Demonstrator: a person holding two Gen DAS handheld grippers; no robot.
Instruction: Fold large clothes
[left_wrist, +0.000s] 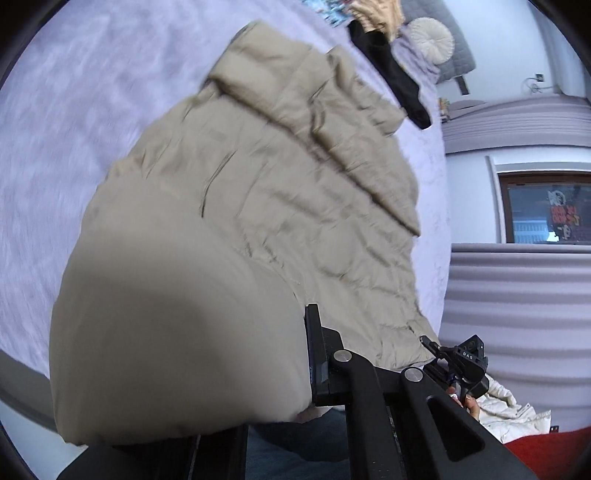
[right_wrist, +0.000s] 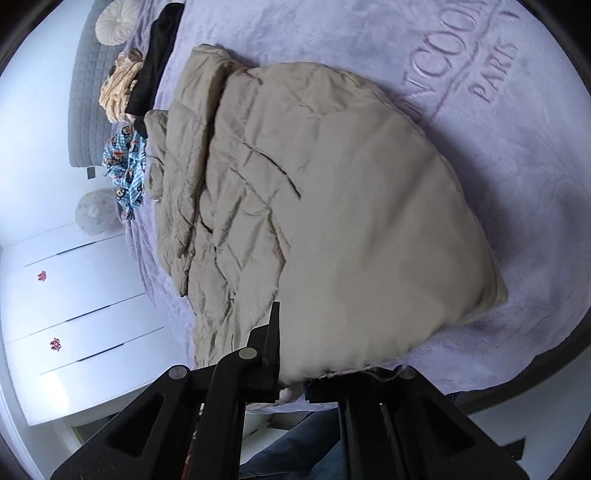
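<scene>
A beige quilted puffer jacket (left_wrist: 277, 184) (right_wrist: 332, 184) lies across a lavender plush bedspread (left_wrist: 74, 129) (right_wrist: 498, 110), with its near hem raised toward both cameras. My left gripper (left_wrist: 301, 354) is shut on that hem; the fabric bulges over and hides its left finger. My right gripper (right_wrist: 295, 369) is shut on the hem further along, its right finger buried under the cloth. In the left wrist view the right gripper (left_wrist: 430, 343) shows at the hem's far corner, a hand behind it.
A black garment (left_wrist: 391, 74), a cream knit (right_wrist: 118, 96) and a blue patterned cloth (right_wrist: 125, 166) lie beyond the jacket's collar end, near a round cushion (left_wrist: 430, 38). White drawers (right_wrist: 74, 295) stand beside the bed. A white jacket (left_wrist: 517, 417) sits by the padded bed frame (left_wrist: 517, 314).
</scene>
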